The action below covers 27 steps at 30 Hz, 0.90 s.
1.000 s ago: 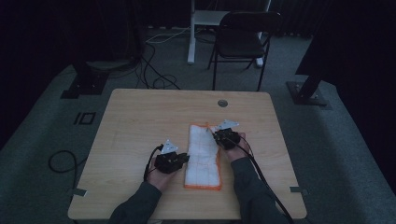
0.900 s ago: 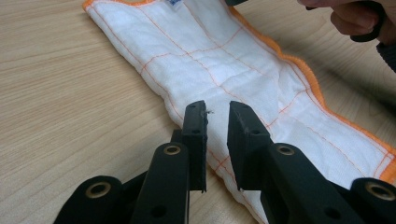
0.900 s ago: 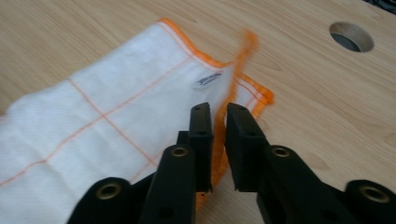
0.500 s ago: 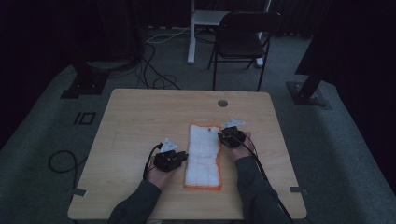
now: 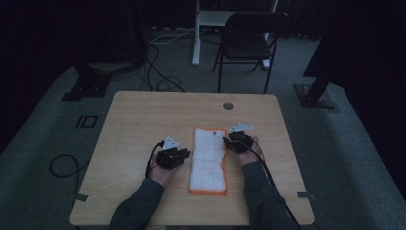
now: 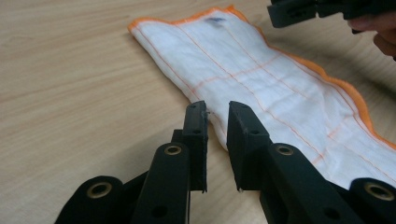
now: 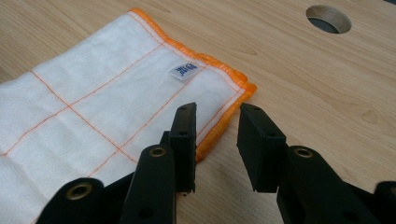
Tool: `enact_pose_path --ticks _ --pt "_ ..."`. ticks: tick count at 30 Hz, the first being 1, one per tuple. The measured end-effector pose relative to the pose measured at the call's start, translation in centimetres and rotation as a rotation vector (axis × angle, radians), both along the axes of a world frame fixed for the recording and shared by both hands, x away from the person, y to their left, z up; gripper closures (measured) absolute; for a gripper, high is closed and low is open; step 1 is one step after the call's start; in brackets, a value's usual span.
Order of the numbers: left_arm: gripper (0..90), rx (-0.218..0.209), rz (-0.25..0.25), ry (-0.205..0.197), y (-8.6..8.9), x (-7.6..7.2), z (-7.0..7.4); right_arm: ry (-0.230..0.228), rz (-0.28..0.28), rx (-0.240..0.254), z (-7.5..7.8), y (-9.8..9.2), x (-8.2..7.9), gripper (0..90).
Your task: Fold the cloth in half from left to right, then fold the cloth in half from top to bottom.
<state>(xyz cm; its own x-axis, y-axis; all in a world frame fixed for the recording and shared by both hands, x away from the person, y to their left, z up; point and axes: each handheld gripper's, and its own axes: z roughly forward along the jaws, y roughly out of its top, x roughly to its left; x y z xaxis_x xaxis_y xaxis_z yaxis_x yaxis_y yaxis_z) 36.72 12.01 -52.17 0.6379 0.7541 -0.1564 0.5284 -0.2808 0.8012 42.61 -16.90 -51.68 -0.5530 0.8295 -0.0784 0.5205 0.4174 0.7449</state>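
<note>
While the folded white cloth (image 5: 209, 159) with orange hem lies flat at bench (image 5: 143, 120) centre, long axis running 12 to 6 o'clock, both tongs flank it. The right tongs (image 7: 215, 140), at its 2 o'clock corner, have just been opening; nothing sits between them. The left tongs (image 6: 217, 135), at 9 o'clock, stand apart and empty, probably placed for the next fold.

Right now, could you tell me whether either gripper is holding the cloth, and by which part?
Nothing is held. The right gripper, whose jaws have just been opening, stands at the cloth's orange edge; the left gripper stands open at its other side.
</note>
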Motion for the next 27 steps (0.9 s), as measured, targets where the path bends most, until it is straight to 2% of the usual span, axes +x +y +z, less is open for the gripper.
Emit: enact_pose_path --ticks 17,23,27 --pt "76.5 0.031 0.023 -0.013 -0.9 3.5 0.4 -0.001 0.008 0.015 -0.2 -0.1 0.1 65.5" --pt "71.6 0.024 0.027 -0.007 -1.3 4.8 0.7 0.011 -0.007 0.031 -0.4 -0.4 0.5 64.8" --pt "66.4 0.038 0.024 -0.002 -2.0 5.6 0.6 0.016 -0.006 0.025 -0.7 -0.4 0.6 64.8"
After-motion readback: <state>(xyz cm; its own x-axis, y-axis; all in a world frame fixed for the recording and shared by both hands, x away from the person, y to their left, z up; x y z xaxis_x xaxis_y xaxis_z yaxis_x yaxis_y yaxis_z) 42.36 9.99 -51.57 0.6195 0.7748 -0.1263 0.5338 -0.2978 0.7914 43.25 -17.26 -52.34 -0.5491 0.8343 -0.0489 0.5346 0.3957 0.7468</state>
